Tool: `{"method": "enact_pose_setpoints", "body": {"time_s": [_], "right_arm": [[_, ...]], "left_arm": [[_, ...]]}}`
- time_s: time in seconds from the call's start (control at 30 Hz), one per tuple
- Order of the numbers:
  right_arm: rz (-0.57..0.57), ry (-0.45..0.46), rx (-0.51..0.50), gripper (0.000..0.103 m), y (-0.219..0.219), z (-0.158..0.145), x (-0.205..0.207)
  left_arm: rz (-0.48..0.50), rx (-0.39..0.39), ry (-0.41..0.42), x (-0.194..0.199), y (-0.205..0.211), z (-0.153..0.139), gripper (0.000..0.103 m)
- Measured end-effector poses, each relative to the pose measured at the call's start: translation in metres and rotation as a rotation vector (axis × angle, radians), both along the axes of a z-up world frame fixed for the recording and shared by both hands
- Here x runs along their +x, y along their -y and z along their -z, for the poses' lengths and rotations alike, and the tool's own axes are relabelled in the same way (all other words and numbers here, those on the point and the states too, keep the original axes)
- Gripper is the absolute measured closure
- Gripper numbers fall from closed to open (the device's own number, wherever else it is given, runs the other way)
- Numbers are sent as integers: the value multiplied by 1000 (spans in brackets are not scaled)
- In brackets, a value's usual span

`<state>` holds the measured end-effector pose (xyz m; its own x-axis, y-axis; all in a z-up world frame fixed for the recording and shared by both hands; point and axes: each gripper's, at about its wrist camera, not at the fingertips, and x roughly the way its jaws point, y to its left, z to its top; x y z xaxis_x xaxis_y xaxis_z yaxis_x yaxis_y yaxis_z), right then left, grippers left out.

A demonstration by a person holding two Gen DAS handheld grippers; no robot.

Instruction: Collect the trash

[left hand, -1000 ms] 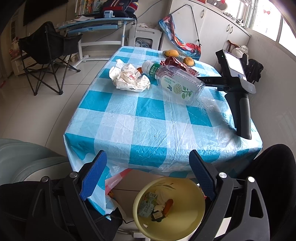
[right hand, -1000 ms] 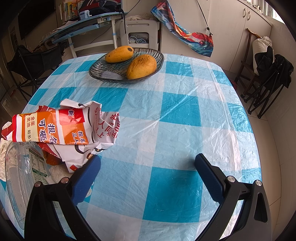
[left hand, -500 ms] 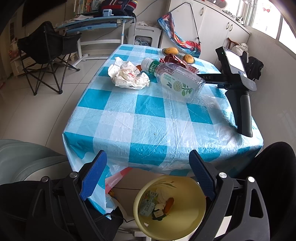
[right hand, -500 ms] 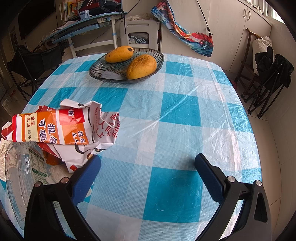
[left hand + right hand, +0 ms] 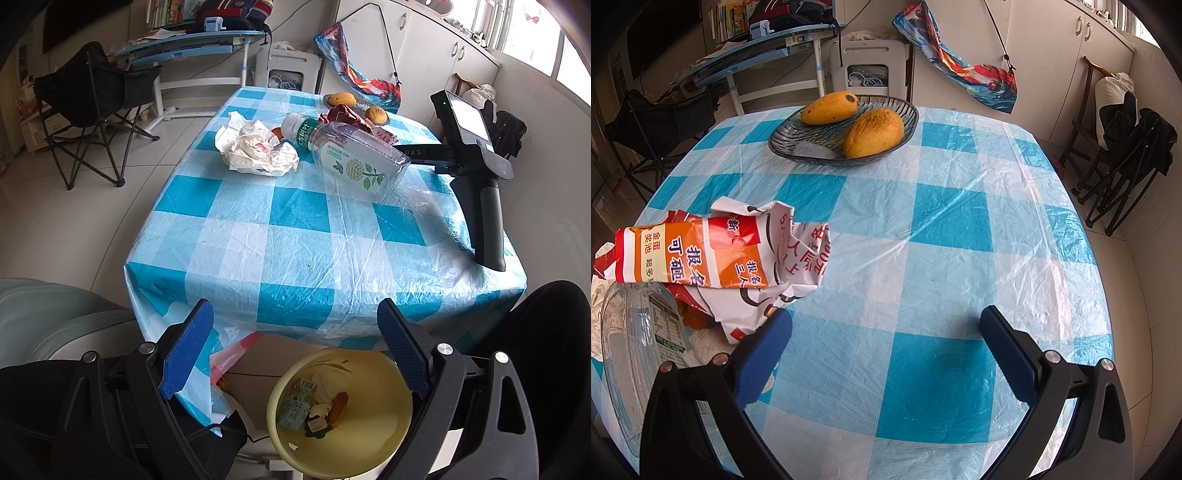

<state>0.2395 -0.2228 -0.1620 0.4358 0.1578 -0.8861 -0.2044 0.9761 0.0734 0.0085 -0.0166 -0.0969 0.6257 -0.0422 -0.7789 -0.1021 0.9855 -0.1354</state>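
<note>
In the left wrist view, some trash is seen already dropped in the yellow bin [image 5: 388, 435] at 6 o'clock, below the tabletop [image 5: 295, 236] edge: a small carton and scraps lie at its bottom. The task is judged partly done, since a bottle [image 5: 343, 155], a crumpled paper [image 5: 255, 147] and a wrapper [image 5: 347, 115] are left on the tabletop toward 12 o'clock. The bottle lies on its side, its long axis run from 10 to 4 o'clock, cap toward 10. The left claw [image 5: 291, 354] is released and empty above the bin. In the right wrist view, the wrapper [image 5: 713, 254] is found at 9 o'clock, flattened, its long axis roughly 9 to 3, with the bottle [image 5: 635, 354] base just below it at 8 o'clock. The right claw [image 5: 882, 354] is spread wide, with nothing between its fingers.
</note>
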Motion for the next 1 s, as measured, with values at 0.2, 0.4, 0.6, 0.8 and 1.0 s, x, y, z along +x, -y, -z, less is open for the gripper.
{"method": "enact_pose_setpoints", "body": {"time_s": [0.2, 0.4, 0.6, 0.8, 1.0], "right_arm": [[0, 0, 0, 6, 0, 0, 0], [0, 0, 0, 6, 0, 0, 0], [0, 0, 0, 6, 0, 0, 0], [0, 0, 0, 6, 0, 0, 0], [0, 0, 0, 6, 0, 0, 0]], "left_arm": [[5, 6, -5, -1, 1, 1, 16], [15, 16, -12, 1, 3, 2, 16], [13, 13, -14, 1, 3, 2, 16], [13, 11, -15, 2, 3, 2, 16], [14, 10, -16, 2, 3, 2, 16]]}}
